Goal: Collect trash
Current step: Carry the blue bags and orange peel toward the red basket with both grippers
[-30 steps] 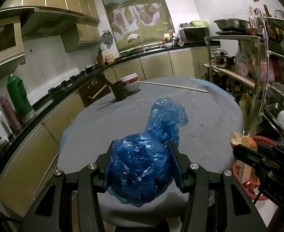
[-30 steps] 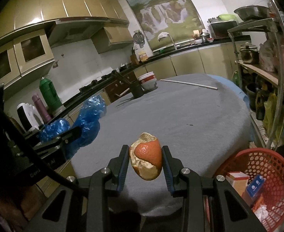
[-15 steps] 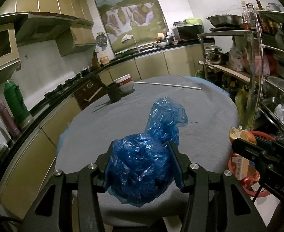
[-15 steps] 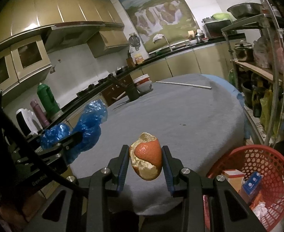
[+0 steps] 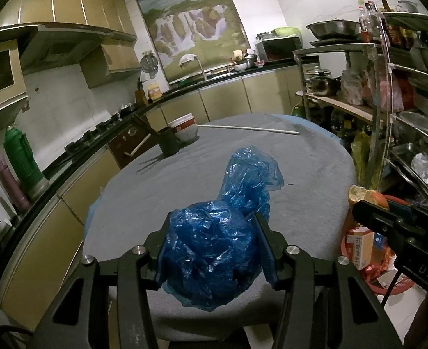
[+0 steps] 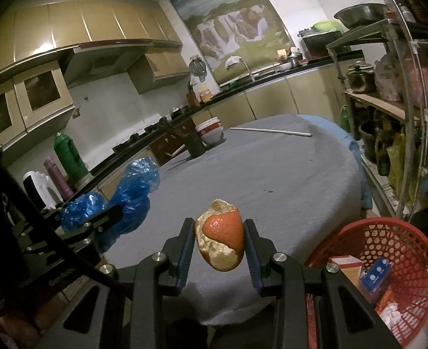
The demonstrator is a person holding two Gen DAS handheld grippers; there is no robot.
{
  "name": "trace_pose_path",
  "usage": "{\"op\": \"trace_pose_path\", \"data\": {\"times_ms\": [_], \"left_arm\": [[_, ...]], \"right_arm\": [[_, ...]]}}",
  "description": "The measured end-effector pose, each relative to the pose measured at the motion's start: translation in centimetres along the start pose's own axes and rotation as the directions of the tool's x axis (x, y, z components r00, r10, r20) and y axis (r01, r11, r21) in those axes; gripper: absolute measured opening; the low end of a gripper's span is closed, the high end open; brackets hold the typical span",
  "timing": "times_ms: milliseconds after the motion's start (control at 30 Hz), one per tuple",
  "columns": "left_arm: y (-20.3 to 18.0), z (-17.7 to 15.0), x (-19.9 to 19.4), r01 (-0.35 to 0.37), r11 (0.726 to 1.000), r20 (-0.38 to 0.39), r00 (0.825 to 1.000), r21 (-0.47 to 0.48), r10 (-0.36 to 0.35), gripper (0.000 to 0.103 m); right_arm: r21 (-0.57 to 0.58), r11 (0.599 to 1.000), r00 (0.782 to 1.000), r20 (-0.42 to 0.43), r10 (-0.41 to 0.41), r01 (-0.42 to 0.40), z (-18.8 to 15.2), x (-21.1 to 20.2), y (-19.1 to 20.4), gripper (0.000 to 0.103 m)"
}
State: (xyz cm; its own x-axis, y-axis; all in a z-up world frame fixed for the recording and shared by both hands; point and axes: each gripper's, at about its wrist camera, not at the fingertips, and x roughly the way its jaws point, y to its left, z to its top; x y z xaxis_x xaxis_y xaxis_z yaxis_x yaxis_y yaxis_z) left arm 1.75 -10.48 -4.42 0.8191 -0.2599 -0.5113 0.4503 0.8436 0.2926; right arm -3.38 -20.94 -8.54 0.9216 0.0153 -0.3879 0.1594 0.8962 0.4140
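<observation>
My left gripper (image 5: 212, 247) is shut on a crumpled blue plastic bag (image 5: 214, 250), held above the near edge of the grey round table (image 5: 301, 180); it also shows in the right wrist view (image 6: 117, 200). My right gripper (image 6: 219, 241) is shut on an orange peel (image 6: 221, 238), held over the table's near edge, left of a red mesh basket (image 6: 397, 241). The basket stands low beside the table and holds small boxes and wrappers. The peel (image 5: 365, 196) and basket (image 5: 368, 250) show at the right of the left wrist view.
On the far side of the table stand a dark cup (image 5: 168, 144), stacked bowls (image 5: 184, 126) and a long white stick (image 5: 248, 128). A metal shelf rack (image 5: 388, 110) with pots and bags stands at the right. A counter with a green thermos (image 5: 21, 157) runs along the left.
Both grippers have drawn back slightly from the table with their loads still held. The red basket shows more fully at the right of the right wrist view.
</observation>
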Motion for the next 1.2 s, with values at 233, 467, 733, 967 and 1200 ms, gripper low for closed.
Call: {"op": "trace_pose_path", "data": {"times_ms": [233,467,733,967,1200], "left_arm": [[-0.2,0.0,0.0,0.000,1.000,0.001,1.000,0.015,0.000,0.053],[-0.3,0.1,0.0,0.009,1.000,-0.004,1.000,0.015,-0.009,0.053],[-0.4,0.3,0.1,0.017,0.999,0.005,1.000,0.046,-0.017,0.053],[-0.6,0.4,0.1,0.028,0.997,0.003,1.000,0.069,-0.029,0.053],[-1.4,0.5,0.0,0.046,0.994,0.002,0.999,0.099,-0.047,0.053]], "right_arm": [[0.013,1.000,1.000,0.007,-0.007,0.007,-0.1,-0.5,-0.5,0.036],[0.025,1.000,1.000,0.018,-0.015,0.014,0.0,-1.1,-0.8,0.036],[0.050,0.998,0.999,0.032,-0.036,0.034,-0.3,-2.2,-1.7,0.036],[0.075,0.996,0.997,0.051,-0.052,0.049,-0.4,-3.4,-2.7,0.036],[0.091,0.994,0.995,0.067,-0.074,0.068,-0.6,-4.4,-3.8,0.036]]}}
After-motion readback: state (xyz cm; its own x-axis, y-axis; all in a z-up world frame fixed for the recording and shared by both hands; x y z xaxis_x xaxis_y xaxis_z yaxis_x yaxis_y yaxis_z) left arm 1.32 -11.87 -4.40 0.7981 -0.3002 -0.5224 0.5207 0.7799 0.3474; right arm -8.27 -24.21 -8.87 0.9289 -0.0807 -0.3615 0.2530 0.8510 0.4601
